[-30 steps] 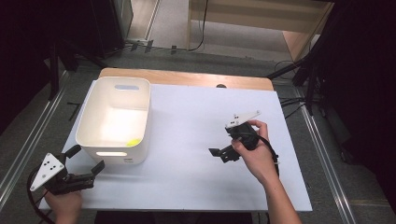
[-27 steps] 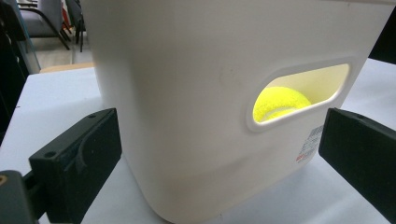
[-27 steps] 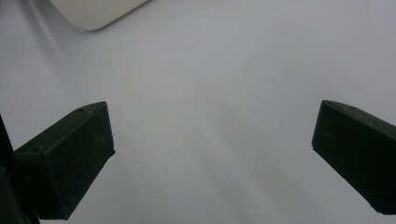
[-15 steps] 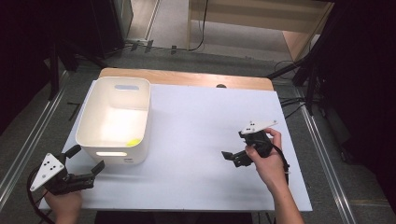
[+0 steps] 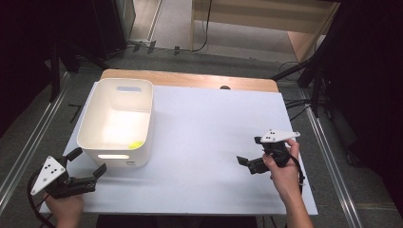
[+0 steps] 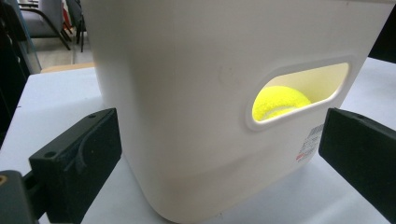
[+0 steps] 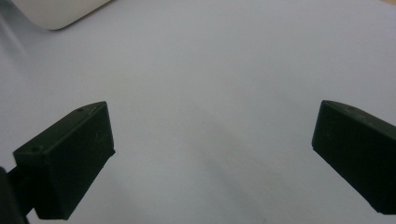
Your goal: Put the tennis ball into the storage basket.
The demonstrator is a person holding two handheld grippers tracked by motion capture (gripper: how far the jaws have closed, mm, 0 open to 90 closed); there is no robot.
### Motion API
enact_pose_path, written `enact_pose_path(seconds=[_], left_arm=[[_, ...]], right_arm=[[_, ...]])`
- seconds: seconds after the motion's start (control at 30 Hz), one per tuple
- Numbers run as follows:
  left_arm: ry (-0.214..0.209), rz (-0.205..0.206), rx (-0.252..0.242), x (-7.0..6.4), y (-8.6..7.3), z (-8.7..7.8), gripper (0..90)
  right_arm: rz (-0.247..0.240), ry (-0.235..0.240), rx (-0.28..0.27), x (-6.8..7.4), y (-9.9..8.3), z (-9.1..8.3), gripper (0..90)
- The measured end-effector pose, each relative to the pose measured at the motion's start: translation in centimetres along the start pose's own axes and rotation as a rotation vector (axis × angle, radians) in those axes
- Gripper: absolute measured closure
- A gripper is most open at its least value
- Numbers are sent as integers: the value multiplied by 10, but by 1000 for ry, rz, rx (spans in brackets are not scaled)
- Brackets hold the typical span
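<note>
Where the high view looks down: one white bin [image 5: 118,123] near the table [image 5: 209,123] left edge, one yellow ball [image 5: 136,145] inside, broad bare surface between. Left gripper [image 5: 85,168] spread at the near-left corner; right gripper [image 5: 251,156] spread near the right edge.

Left gripper view: jaws wide, flanking the bin [image 6: 205,70], ball [image 6: 280,102] behind the handle slot.

Right gripper view: jaws apart over bare table [image 7: 210,84], bin corner [image 7: 56,11] top left.

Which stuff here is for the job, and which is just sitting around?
For the job:
- bin, white, on the table
- ball, yellow, inside the bin
- left gripper, open, near the bin
- right gripper, open, over bare table

Just around:
- table
- cables on the floor
</note>
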State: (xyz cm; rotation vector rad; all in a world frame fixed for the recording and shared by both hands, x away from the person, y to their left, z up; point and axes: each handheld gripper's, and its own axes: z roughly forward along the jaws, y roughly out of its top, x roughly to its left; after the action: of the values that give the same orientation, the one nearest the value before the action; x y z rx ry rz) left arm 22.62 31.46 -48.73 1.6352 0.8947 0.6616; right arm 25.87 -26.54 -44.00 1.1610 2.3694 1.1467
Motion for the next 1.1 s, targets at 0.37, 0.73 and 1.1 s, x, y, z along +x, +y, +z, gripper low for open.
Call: enact_pose_path(seconds=[0.37, 0.73, 1.1], left_arm=[[1, 10, 7, 0, 0, 0, 0], [2, 21, 10, -2, 0, 1, 0], [0, 22, 9, -2, 0, 1, 0]], right_arm=[[43, -32, -60, -10, -27, -13, 0], [89, -59, -122, -21, -54, -26, 0], [139, -87, -197, -30, -85, -38, 0]])
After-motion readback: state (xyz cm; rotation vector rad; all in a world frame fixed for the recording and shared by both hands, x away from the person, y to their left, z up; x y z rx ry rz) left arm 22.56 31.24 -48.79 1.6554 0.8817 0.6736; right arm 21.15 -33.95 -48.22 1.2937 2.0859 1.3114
